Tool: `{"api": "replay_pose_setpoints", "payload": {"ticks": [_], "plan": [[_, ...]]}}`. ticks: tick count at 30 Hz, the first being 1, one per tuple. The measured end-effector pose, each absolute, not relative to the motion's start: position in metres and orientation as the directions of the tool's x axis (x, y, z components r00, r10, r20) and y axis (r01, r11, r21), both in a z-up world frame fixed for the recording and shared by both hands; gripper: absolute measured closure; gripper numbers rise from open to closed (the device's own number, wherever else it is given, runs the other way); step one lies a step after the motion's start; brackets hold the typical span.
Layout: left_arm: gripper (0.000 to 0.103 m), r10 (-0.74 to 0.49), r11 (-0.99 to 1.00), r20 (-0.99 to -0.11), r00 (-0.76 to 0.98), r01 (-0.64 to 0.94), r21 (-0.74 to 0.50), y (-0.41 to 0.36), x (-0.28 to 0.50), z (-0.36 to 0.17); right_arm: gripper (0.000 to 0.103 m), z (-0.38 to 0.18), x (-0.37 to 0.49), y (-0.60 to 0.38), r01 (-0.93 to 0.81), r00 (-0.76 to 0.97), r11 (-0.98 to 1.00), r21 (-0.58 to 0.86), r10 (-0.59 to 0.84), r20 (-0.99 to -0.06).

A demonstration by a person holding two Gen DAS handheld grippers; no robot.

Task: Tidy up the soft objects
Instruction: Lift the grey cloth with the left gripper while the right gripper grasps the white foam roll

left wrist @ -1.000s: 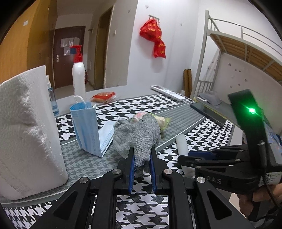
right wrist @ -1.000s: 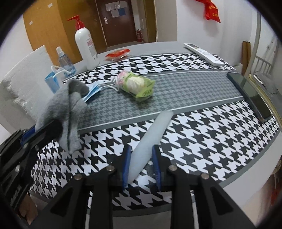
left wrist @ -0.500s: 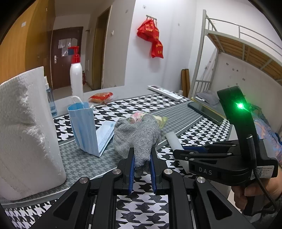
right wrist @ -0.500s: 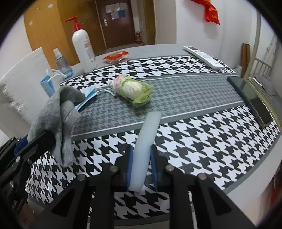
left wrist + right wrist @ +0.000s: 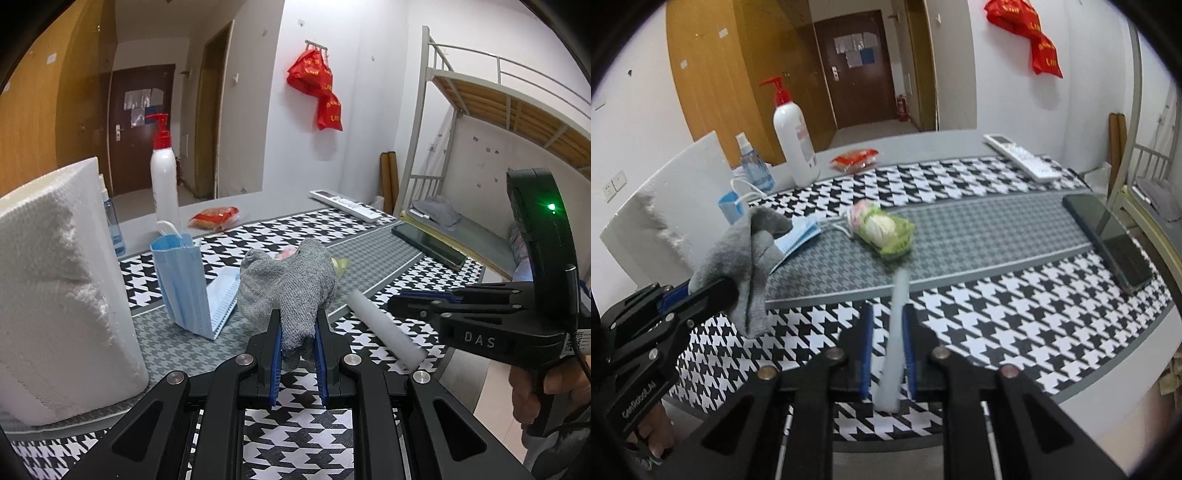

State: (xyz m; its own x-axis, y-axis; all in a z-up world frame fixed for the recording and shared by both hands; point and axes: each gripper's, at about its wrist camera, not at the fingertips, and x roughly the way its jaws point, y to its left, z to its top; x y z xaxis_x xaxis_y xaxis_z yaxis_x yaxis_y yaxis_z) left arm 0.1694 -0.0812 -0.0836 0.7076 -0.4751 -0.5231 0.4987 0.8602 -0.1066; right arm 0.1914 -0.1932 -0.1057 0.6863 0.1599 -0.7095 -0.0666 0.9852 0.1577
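Both pick-ups looked done. The left gripper [image 5: 298, 345] was clamped on the sock [image 5: 291, 291] above the tabletop's [image 5: 1015, 314] near edge; the right gripper [image 5: 886, 354] was clamped on the white foam strip [image 5: 895, 332], just clear of the cloth. Next, each likely needed carrying to a shared spot.

Left side blocked by paper towel roll [image 5: 62, 295] and face masks [image 5: 184, 284]; near patterned tablecloth [image 5: 1015, 332] left open.
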Motion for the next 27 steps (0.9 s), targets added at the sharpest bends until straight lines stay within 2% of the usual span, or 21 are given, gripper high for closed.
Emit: {"api": "replay_pose_setpoints", "payload": {"ticks": [6, 9, 23, 25, 27], "plan": [[0.087, -0.454, 0.871, -0.525, 0.719, 0.484, -0.090, -0.080, 0.167, -0.082, 0.084, -0.121, 0.200, -0.189, -0.047, 0.646, 0.995, 0.085, 0.095, -0.758], [0.087, -0.449, 0.873, -0.529, 0.720, 0.481, -0.085, -0.079, 0.169, -0.084, 0.062, -0.127, 0.201, -0.188, -0.041, 0.634, 0.999, 0.035, 0.053, -0.772], [0.087, -0.445, 0.875, -0.535, 0.718, 0.476, -0.088, -0.080, 0.173, -0.085, 0.065, -0.139, 0.202, -0.190, -0.058, 0.610, 0.998, 0.026, 0.056, -0.790], [0.087, -0.444, 0.876, -0.535, 0.719, 0.475, -0.088, -0.080, 0.173, -0.085, 0.080, -0.138, 0.202, -0.189, -0.061, 0.612, 0.998, 0.023, 0.056, -0.789], [0.087, -0.442, 0.877, -0.535, 0.720, 0.473, -0.088, -0.079, 0.173, -0.085, 0.081, -0.138, 0.200, -0.189, -0.059, 0.617, 0.998, 0.029, 0.059, -0.784]]}}
